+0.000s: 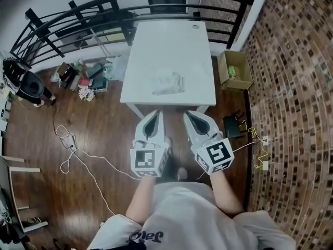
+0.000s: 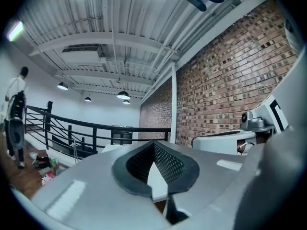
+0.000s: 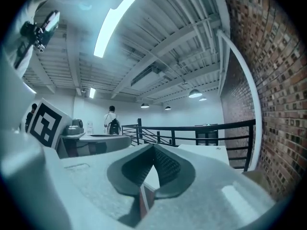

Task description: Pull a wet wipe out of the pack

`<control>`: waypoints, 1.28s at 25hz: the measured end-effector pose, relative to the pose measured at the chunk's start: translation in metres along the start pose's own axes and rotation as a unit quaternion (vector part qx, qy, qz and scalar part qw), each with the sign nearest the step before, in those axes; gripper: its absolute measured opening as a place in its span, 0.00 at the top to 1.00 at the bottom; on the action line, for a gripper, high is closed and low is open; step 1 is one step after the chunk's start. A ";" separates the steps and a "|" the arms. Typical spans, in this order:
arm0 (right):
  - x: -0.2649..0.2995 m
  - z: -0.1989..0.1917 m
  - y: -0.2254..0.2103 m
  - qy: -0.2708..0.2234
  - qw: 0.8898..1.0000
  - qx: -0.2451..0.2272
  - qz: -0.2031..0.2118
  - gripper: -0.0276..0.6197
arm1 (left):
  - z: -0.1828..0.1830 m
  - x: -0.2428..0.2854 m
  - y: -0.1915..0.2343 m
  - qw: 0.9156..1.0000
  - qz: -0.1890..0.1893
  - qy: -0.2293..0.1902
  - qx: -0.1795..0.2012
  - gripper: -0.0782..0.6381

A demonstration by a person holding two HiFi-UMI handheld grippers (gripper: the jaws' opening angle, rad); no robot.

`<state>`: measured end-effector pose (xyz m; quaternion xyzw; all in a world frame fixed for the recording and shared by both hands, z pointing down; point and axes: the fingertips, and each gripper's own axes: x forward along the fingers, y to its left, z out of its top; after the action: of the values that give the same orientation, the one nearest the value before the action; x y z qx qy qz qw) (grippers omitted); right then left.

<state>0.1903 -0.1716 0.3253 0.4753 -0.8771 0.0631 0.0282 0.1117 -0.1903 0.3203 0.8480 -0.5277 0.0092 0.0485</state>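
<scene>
Left tongs (image 1: pixel 157 113): jaws pressed together with nothing between them, held out level above the floor, tips just short of the table's near edge
Right tongs (image 1: pixel 189 115): jaws together too and empty, just beside the left pair, tips pointing at the same edge
Wet wipe pack (image 1: pixel 168 84): lying flat on the table towards its near end, well apart from both tongs, nothing touching it
Table (image 1: pixel 156 40): white and long, running away from the tongs to the railing
Railing (image 1: pixel 104 7): black bars curving round behind the table's far end
Cardboard box (image 1: pixel 235 71): on the floor just right of the table, beside the brick wall (image 1: pixel 296 87), open, something green inside
Floor clutter (image 1: pixel 83 79): a small heap of mixed things left of the table, too small to tell apart
Cable (image 1: pixel 78 152): white, looping over the dark wooden floor left of the tongs
Person (image 3: pixel 111 120): standing far off by the railing
</scene>
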 end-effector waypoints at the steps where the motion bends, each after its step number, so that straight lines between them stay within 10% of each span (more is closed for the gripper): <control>1: 0.014 0.000 -0.005 0.001 1.000 -0.002 0.002 0.97 | -0.001 0.012 0.008 1.000 0.000 0.001 0.000 0.87; 13: 0.184 0.001 -0.073 0.039 0.999 -0.007 -0.002 0.97 | -0.019 0.149 0.106 0.998 -0.040 0.037 -0.019 0.87; 32: 0.235 -0.097 -0.175 0.167 0.985 -0.033 0.010 0.94 | -0.132 0.235 0.167 0.987 -0.074 0.144 -0.014 0.87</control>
<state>0.2072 -0.4482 0.4619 0.4477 -0.8666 0.1130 0.1890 0.0711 -0.4607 0.4799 0.8738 -0.4508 0.1205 0.1366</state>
